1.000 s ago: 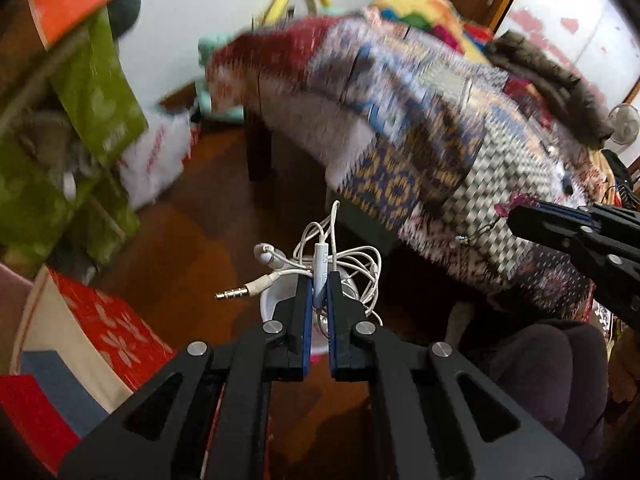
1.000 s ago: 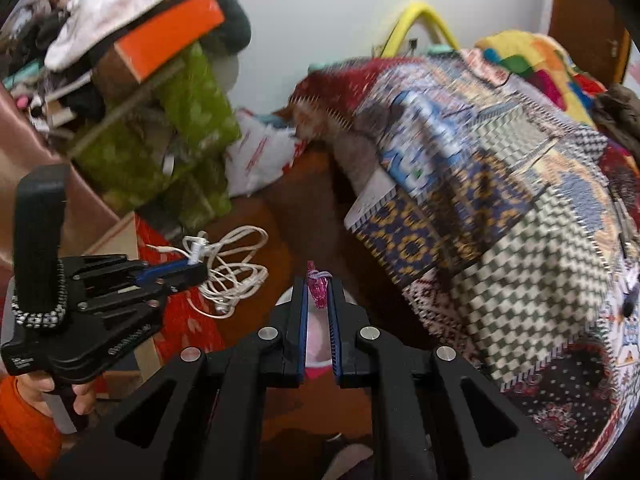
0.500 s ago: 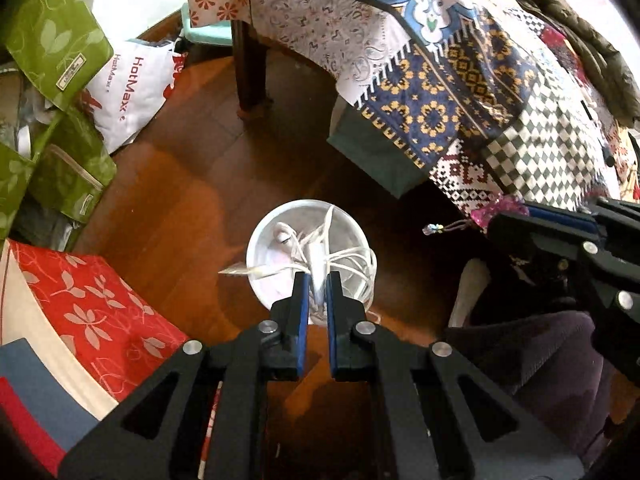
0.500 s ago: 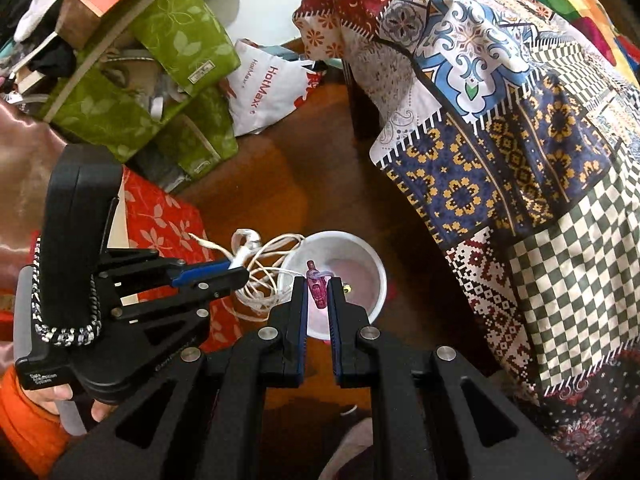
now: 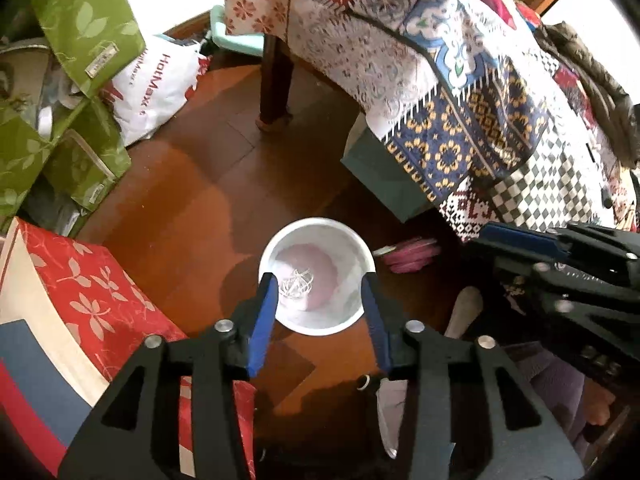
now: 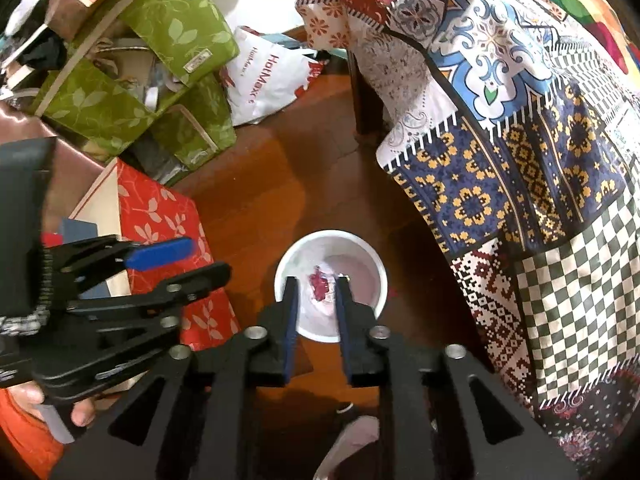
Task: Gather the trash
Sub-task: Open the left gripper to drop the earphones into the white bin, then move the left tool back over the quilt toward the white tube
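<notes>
White round plastic bin (image 5: pixel 318 322) on brown wooden floor (image 5: pixel 192 184) | tangled white earphones (image 5: pixel 296 280) and pink trinket (image 6: pixel 319 282) inside | left gripper (image 5: pixel 318 280) spread, just opened, empty | right gripper (image 6: pixel 316 285) parted, just opened, empty

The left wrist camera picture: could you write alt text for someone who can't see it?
Looking steeply down, the open left gripper hangs over a white bin on a wooden floor, a tangle of white earphones lying inside. The right gripper reaches in from the right edge, near a patchwork cloth; green bags stand at left.
</notes>
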The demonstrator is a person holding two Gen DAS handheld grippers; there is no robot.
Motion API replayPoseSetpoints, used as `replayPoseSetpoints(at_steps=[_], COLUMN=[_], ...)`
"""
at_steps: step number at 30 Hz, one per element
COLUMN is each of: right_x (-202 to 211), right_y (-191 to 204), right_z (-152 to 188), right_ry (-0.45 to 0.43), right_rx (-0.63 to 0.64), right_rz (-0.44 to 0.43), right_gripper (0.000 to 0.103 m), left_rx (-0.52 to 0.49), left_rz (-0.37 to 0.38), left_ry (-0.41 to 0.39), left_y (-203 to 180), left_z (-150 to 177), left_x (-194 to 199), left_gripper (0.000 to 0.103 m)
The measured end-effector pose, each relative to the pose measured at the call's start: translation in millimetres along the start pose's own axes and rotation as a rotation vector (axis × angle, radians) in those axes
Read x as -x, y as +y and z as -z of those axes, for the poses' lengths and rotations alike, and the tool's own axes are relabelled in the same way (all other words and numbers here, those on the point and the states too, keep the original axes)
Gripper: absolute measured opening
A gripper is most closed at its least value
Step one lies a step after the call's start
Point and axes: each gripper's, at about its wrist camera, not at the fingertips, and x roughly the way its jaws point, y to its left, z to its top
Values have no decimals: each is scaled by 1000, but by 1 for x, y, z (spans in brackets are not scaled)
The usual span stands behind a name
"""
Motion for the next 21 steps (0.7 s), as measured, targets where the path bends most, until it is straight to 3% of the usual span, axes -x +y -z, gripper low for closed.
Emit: replayPoseSetpoints(at_steps=[2,3,12,21], right_x=[2,4,42,125], right_y=[-1,-2,1,4], right_z=[1,2,13,40], right_ry=[-9,-19,-102,-294], right_rx=[-9,-14,-6,-5], right_rz=[14,15,61,127], right_gripper=[40,42,43,43], left_rx=[-1,-2,-36,-67], left_rz=[-2,0,17,48], left_ry=[-19,-27,-131,-271], left_y=[0,-1,-18,-47], left_z=[1,2,8,23], left_x=[9,13,59,123], left_gripper=[43,43,43,43])
